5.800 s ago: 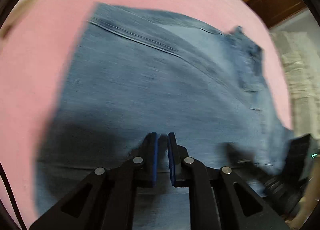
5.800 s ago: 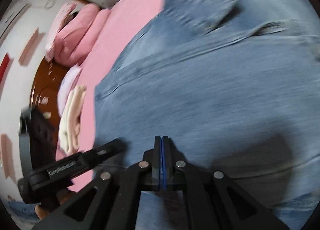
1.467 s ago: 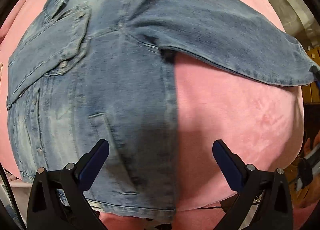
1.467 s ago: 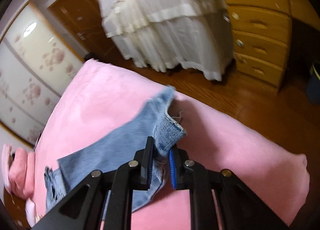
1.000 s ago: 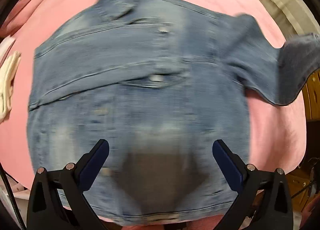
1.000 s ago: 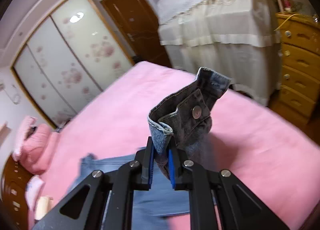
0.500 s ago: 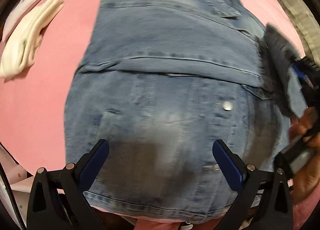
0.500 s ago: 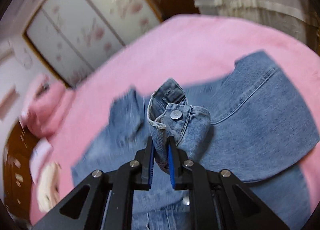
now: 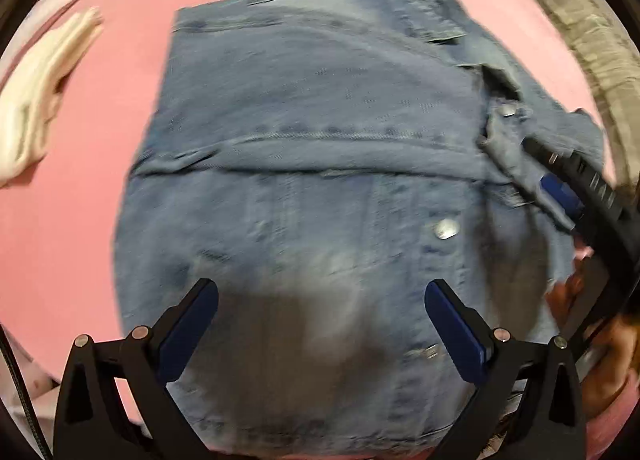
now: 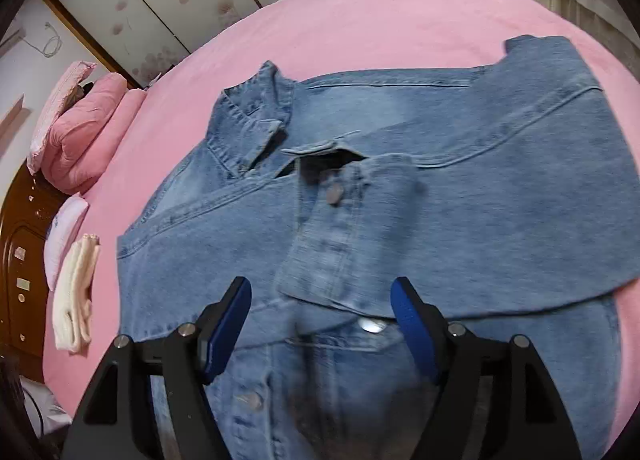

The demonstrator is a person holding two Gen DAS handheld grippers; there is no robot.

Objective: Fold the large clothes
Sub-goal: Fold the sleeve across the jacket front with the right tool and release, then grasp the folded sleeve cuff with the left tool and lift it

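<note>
My right gripper (image 10: 320,324) opening, sleeve cuff (image 10: 344,236) lying free between jaws on denim jacket (image 9: 320,164) (pink bed (image 10: 380,12)). Left gripper (image 9: 320,320) wide, empty.

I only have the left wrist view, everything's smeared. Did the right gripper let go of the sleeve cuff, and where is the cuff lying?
Observer: Yes. The right gripper is opening; its pads no longer press on the cuff, which lies flat across the chest of the denim jacket.
Operator: Is the collar tucked under?
Observer: No, the collar lies exposed, beyond the cuff.
Operator: Anything else on the bed?
Observer: Folded cream cloth lies off the jacket's side, apart from it, with pink pillows further up.
</note>
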